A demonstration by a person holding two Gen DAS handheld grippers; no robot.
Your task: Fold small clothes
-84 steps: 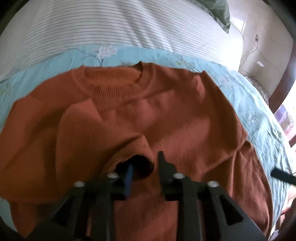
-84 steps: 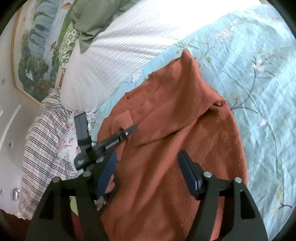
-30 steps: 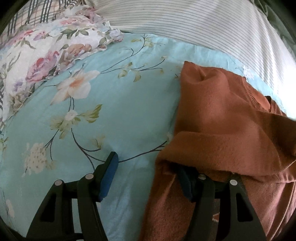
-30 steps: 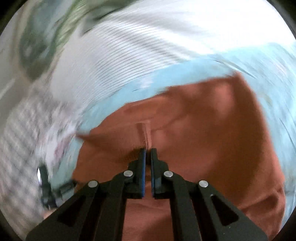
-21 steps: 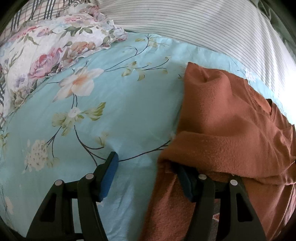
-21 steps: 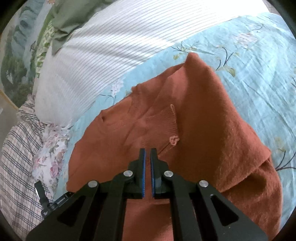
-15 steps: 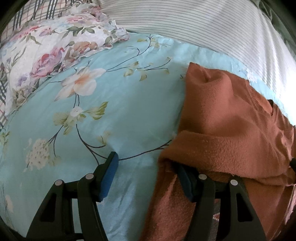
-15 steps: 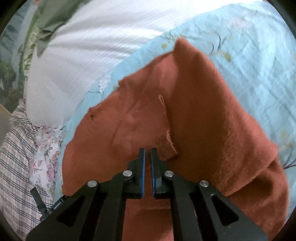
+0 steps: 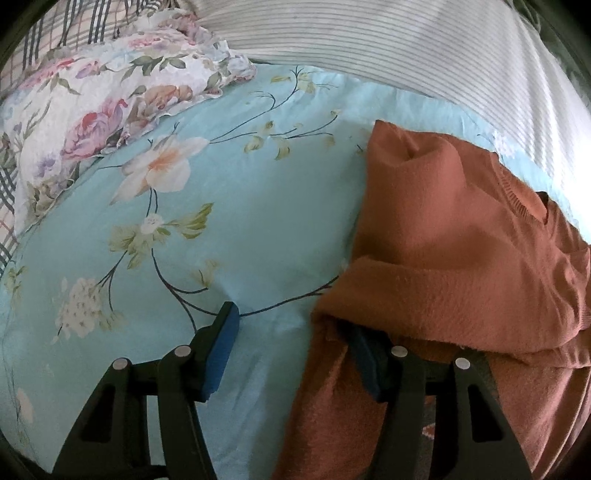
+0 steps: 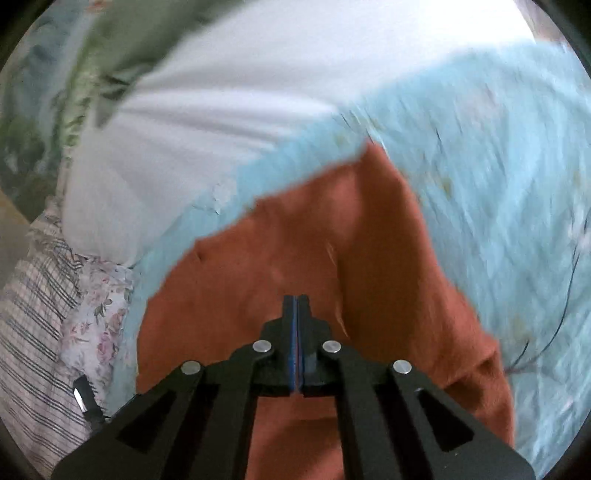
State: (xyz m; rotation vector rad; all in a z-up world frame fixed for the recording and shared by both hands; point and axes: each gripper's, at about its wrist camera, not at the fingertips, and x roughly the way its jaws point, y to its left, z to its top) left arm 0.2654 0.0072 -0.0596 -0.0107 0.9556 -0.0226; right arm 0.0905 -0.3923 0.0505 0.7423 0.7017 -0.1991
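Pillows come first at the far left: a plaid one [image 9: 44, 33] and a floral pillow [image 9: 110, 92] at the head of the bed, whose turquoise flowered sheet [image 9: 184, 221] fills the left half of the left wrist view. Over it the left gripper [image 9: 291, 350] has its fingers spread wide; the left finger [image 9: 221, 347] lies on bare sheet and the right one is tucked under a folded sleeve of the rust-orange sweater [image 9: 461, 240], gripping nothing. The sweater lies on the sheet to the right, neckline toward the striped white bedding [image 9: 369, 44].

In the right wrist view the right gripper [image 10: 296, 306] has its fingers pressed fully together above the sweater's middle. I cannot tell whether any knit is caught between them.

Risks, as I judge them: if the left gripper pulls away with its right finger under the sleeve, the finger could drag the fold open. Fast motion of the right gripper could rumple the layers.

The right wrist view is smeared by blur, so cuffs and creases are hard to read. The sweater's hem is cut off in both views.
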